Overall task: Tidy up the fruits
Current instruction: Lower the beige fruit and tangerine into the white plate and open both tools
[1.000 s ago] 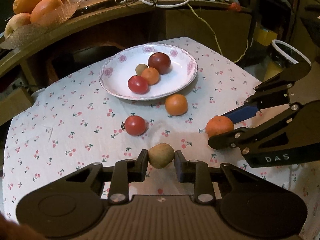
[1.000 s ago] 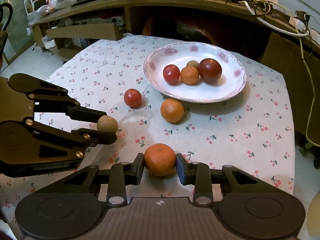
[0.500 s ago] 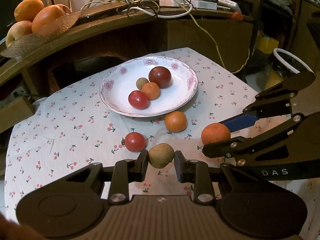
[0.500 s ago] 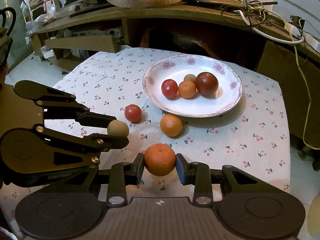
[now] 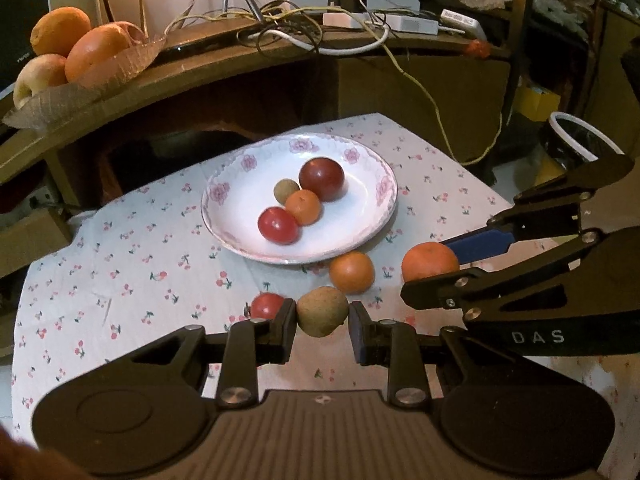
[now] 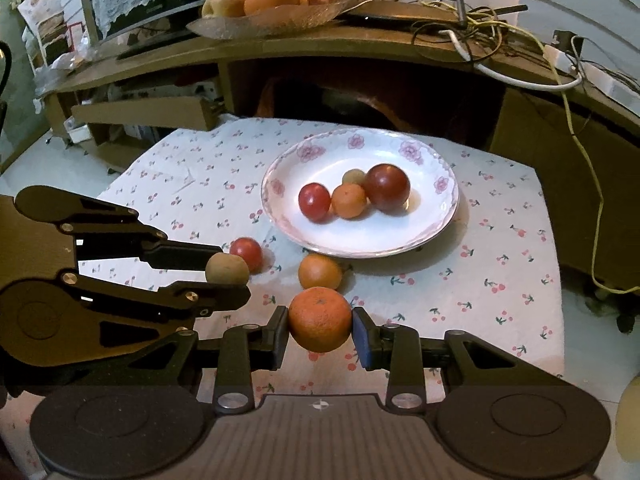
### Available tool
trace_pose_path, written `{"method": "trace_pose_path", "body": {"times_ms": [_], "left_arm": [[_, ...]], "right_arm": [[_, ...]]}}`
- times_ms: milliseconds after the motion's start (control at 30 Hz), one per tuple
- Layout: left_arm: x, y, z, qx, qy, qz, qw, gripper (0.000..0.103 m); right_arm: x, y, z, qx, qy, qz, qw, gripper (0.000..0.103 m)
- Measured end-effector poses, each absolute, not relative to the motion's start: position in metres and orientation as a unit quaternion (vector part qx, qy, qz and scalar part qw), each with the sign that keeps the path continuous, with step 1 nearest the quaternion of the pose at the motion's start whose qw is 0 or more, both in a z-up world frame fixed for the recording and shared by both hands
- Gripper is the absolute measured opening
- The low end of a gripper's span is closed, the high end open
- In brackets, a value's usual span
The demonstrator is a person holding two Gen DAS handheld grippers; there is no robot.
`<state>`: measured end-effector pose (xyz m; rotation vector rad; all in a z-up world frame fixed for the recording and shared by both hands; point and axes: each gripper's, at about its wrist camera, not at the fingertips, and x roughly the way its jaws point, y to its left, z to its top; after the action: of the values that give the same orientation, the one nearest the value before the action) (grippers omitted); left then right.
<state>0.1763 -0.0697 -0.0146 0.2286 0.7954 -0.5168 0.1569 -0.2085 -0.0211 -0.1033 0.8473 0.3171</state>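
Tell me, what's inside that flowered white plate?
The plate holds four fruits: a dark red one, a small orange, a red tomato and a half-hidden brownish one.

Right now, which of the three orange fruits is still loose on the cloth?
The orange fruit on the tablecloth before the plate; one sits plated, one's gripped.

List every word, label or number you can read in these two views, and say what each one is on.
"DAS": white letters on the black side of the right gripper, seen from the left wrist view.
Faint white lettering on the dark screen edge at far left: too small to read.
No other readable text in either view.
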Motion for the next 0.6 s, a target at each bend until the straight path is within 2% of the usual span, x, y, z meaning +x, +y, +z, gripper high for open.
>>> {"method": "trace_pose_path", "body": {"times_ms": [600], "left_arm": [[0.229,-0.077,-0.007,0.104,0.353,-0.219,0.903,0.033]], "right_arm": [[0.202,-0.214,-0.013,-0.018,0.390,0.111,0.914,0.037]]}}
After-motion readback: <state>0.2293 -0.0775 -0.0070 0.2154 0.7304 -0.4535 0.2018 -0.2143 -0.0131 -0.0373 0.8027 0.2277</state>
